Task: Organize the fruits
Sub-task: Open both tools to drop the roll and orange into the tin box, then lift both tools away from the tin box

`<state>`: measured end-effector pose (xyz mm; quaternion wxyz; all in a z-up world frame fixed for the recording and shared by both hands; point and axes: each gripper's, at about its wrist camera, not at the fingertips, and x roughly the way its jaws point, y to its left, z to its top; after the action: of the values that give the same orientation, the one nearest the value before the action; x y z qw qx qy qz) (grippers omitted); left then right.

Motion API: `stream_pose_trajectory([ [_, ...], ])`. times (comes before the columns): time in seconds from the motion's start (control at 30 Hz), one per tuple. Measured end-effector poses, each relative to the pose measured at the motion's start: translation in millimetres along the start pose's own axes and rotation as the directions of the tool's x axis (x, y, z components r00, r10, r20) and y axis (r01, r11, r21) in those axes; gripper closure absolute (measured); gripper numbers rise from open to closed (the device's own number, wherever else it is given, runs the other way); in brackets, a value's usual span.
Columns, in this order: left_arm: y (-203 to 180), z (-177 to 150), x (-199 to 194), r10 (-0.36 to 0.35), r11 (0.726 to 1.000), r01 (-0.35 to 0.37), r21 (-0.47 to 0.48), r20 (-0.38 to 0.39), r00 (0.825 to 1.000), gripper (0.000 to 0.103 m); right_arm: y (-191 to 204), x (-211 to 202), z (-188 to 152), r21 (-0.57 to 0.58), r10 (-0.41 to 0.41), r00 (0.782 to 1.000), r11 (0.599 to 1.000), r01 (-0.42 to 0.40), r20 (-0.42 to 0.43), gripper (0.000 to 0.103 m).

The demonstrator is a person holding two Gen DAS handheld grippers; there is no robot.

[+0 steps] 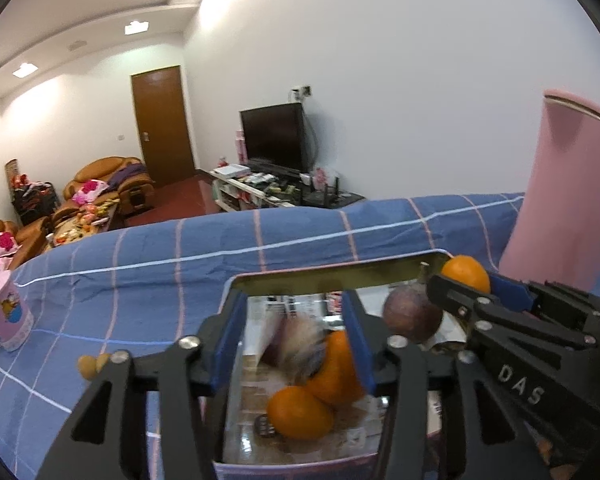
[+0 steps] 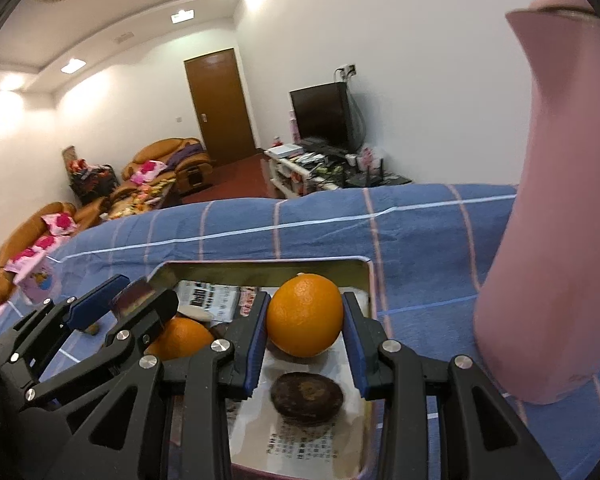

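An orange (image 2: 305, 315) is held by the right gripper (image 2: 306, 340) over the tin (image 2: 260, 266); the left gripper (image 1: 292, 344) is parted, empty. Release is called for next.

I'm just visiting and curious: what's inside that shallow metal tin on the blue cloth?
The tin holds oranges, one of them between the right gripper's fingers, a purple passion fruit, a dark round piece and printed paper. The grippers hide some of the floor.

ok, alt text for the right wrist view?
The right gripper clamps an orange over a paper-lined metal tin on a blue checked cloth. A dark round fruit lies below; the left gripper enters beside it.
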<state>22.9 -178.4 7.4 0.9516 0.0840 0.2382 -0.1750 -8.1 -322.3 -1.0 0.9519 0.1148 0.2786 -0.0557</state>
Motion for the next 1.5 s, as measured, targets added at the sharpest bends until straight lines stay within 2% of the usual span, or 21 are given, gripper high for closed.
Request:
stream_pose_trajectory([
  [0.17,9.3,-2.0,-1.9,0.036,0.999,-0.036,-0.014,0.007,0.999,0.03,-4.6,9.1,-2.3,0.054,0.086,0.995,0.995,-0.083,-0.05,0.065],
  [0.27,13.3,-2.5,-4.9,0.068,0.998,-0.068,-0.016,0.023,0.997,0.021,-2.4,9.0,-3.8,0.06,0.104,0.993,0.993,-0.101,-0.057,0.065],
  [0.33,17.7,-3.7,-9.0,0.088,0.996,-0.087,-0.028,0.042,0.995,0.012,-1.7,6.8,-3.2,0.062,0.114,0.992,0.992,-0.111,-0.046,0.065],
  [0.37,21.1,-4.4,-11.5,0.103,0.994,-0.1,-0.041,0.053,0.993,0.002,-3.0,5.6,-3.2,0.073,0.125,0.991,0.99,-0.122,-0.04,0.065],
  [0.4,24.2,-5.4,-13.5,0.105,0.993,-0.102,-0.051,0.059,0.993,0.0,-5.9,4.8,-3.1,0.097,0.148,0.988,0.985,-0.144,-0.034,0.065],
  [0.5,28.7,-6.1,-19.0,0.076,0.995,-0.072,-0.063,0.072,0.994,0.0,-15.2,0.1,-3.3,0.163,0.213,0.977,0.964,-0.21,0.002,0.05],
  [0.53,27.4,-6.7,-20.2,0.082,0.996,-0.078,-0.053,0.075,0.994,0.0,-14.5,-1.6,-2.9,0.169,0.223,0.975,0.96,-0.223,0.018,0.041],
  [0.67,17.8,-8.9,-24.7,0.101,0.995,-0.102,0.009,0.093,0.991,0.0,-7.6,-14.4,-2.2,0.135,0.216,0.974,0.965,-0.224,0.075,0.038],
  [0.73,14.8,-8.8,-26.8,0.107,0.994,-0.11,0.026,0.1,0.989,0.0,-2.8,-18.5,-3.1,0.117,0.197,0.976,0.971,-0.206,0.09,0.038],
  [0.83,16.1,-9.0,-29.5,0.108,0.993,-0.112,0.027,0.11,0.988,0.0,2.1,-30.9,-3.2,0.089,0.133,0.979,0.985,-0.148,0.155,0.038],
  [0.9,19.9,-8.2,-29.7,0.11,0.994,-0.112,0.016,0.109,0.988,0.0,8.8,-39.9,-3.7,0.049,0.044,0.976,0.997,-0.055,0.211,0.038],
  [0.93,21.3,-7.8,-29.8,0.115,0.993,-0.117,0.01,0.109,0.987,0.0,11.8,-42.5,-4.3,0.036,-0.002,0.973,0.999,-0.007,0.233,0.036],
  [0.97,23.3,-7.3,-30.1,0.126,0.992,-0.127,0.003,0.112,0.986,0.0,15.4,-44.7,-3.1,0.024,-0.05,0.966,0.999,0.045,0.255,0.03],
  [1.0,25.9,-7.4,-30.3,0.136,0.991,-0.137,-0.004,0.115,0.984,0.0,19.4,-47.6,-4.5,0.014,-0.099,0.953,0.995,0.099,0.288,0.027],
  [1.1,30.2,-8.9,-29.5,0.16,0.987,-0.16,-0.01,0.117,0.98,0.0,22.9,-53.0,-7.1,0.002,-0.159,0.926,0.986,0.169,0.344,0.024],
  [1.13,30.9,-9.5,-28.5,0.165,0.986,-0.165,-0.006,0.112,0.98,0.0,22.9,-52.7,-8.4,0.002,-0.172,0.922,0.983,0.183,0.346,0.023],
  [1.2,31.8,-10.3,-28.0,0.174,0.985,-0.175,-0.001,0.105,0.979,0.0,21.3,-50.1,-6.9,0.007,-0.173,0.929,0.983,0.181,0.327,0.023],
  [1.5,38.9,-18.0,-38.9,0.155,0.988,-0.153,-0.026,0.103,0.983,0.0,13.1,-53.4,-9.0,0.061,-0.193,0.942,0.981,0.184,0.274,0.023],
])
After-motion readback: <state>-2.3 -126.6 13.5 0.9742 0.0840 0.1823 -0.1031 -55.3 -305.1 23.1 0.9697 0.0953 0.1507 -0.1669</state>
